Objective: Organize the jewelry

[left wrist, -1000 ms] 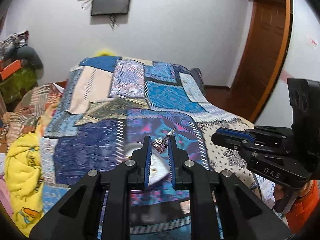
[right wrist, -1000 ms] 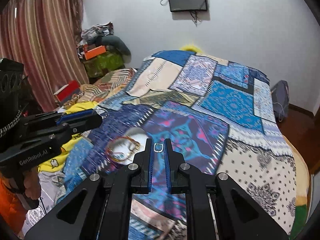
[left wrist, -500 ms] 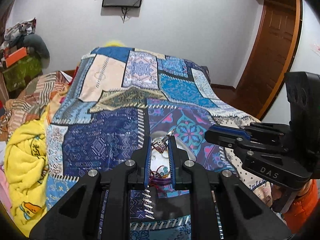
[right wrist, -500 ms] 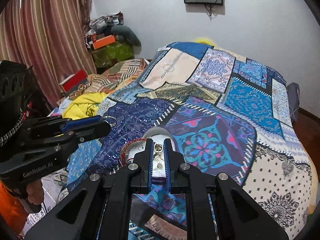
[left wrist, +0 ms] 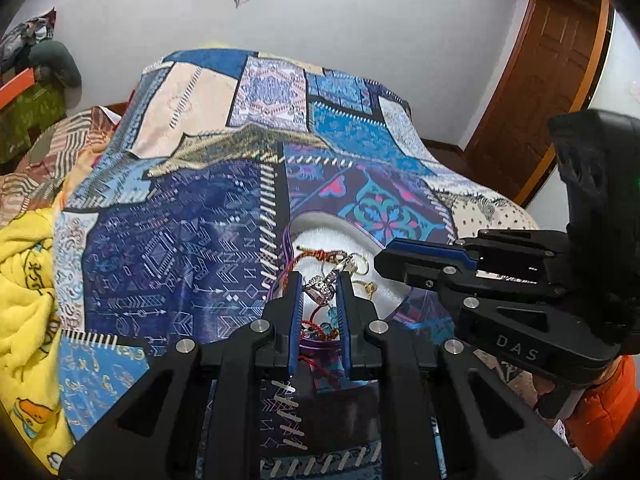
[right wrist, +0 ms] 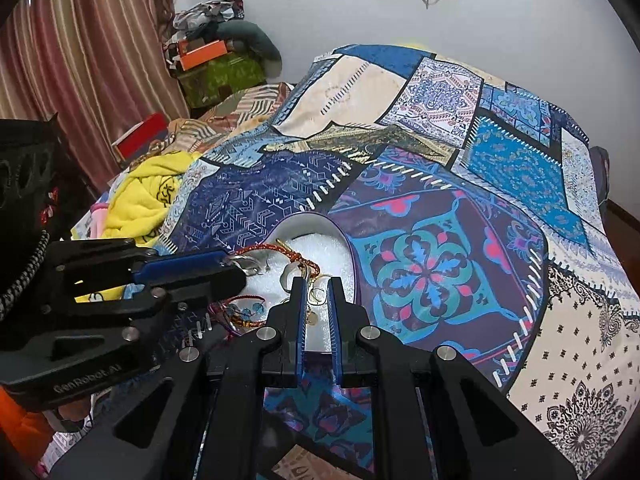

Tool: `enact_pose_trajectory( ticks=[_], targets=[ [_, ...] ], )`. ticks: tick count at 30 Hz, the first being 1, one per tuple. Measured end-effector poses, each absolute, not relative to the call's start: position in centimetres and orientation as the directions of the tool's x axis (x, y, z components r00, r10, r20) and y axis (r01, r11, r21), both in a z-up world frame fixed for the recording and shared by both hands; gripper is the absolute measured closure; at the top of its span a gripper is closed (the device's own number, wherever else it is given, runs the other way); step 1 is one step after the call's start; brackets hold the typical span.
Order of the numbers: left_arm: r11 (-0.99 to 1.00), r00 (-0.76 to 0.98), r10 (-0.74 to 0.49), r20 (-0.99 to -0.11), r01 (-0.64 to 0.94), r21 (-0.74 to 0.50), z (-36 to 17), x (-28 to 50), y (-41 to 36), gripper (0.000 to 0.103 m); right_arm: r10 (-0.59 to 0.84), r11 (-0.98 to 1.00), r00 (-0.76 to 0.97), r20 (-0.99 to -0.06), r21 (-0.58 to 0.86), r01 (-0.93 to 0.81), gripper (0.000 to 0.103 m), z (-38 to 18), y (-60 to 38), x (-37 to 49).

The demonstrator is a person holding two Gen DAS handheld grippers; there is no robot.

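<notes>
A white oval tray (left wrist: 320, 222) with a purple rim lies on the patchwork bedspread and holds red cord bracelets (left wrist: 316, 255), gold rings and other small jewelry. My left gripper (left wrist: 318, 286) is shut on a silver ornate earring (left wrist: 320, 287), held just above the tray. My right gripper (right wrist: 317, 295) is shut on a small gold ring (right wrist: 317, 297) above the tray's (right wrist: 304, 222) right part. The left gripper (right wrist: 236, 266) also shows at left in the right wrist view, and the right gripper (left wrist: 384, 254) at right in the left wrist view.
The patchwork bedspread (left wrist: 192, 248) covers the bed. A yellow towel (left wrist: 24, 280) lies at the left edge. Boxes and clothes (right wrist: 216, 60) pile by the curtain. A wooden door (left wrist: 560, 80) stands at the far right.
Both grippers have dropped down and tilted toward the bed, each with its piece still held. The tray with jewelry has come into view right under the fingertips.
</notes>
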State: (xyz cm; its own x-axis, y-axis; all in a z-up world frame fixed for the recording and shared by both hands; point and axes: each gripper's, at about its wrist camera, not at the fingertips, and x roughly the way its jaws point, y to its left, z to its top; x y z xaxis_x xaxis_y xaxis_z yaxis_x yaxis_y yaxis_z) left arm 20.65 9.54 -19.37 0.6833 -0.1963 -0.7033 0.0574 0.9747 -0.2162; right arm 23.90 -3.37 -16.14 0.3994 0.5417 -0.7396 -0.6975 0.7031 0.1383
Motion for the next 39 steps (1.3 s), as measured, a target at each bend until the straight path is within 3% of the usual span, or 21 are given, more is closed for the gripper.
enact_pose_trajectory(
  ticks=[15, 24, 32, 39],
  targets=[
    [0.971, 0.666, -0.211, -0.715, 0.056, -0.234, -20.0, 21.4, 9.5, 0.088, 0.526, 0.686, 0.396, -0.753, 0.1, -0.721, 0.094, -16.5, -3.1, 24.0],
    [0.974, 0.696, -0.186, -0.693, 0.038, -0.223, -17.6, 20.2, 9.7, 0.088, 0.532, 0.707, 0.431, -0.728, 0.102, -0.7, 0.087, -14.0, -4.3, 23.1],
    [0.983, 0.792, -0.128, -0.597, 0.023, -0.181, -11.3, 16.2, 9.3, 0.086, 0.566, 0.735, 0.542, -0.621, 0.081, -0.673, 0.087, -7.6, -6.5, 19.8],
    [0.992, 0.904, -0.058, -0.423, 0.006, -0.123, -3.8, 10.0, 8.1, 0.086, 0.608, 0.76, 0.678, -0.413, 0.055, -0.648, 0.087, 0.5, -9.2, 13.7]
  ],
)
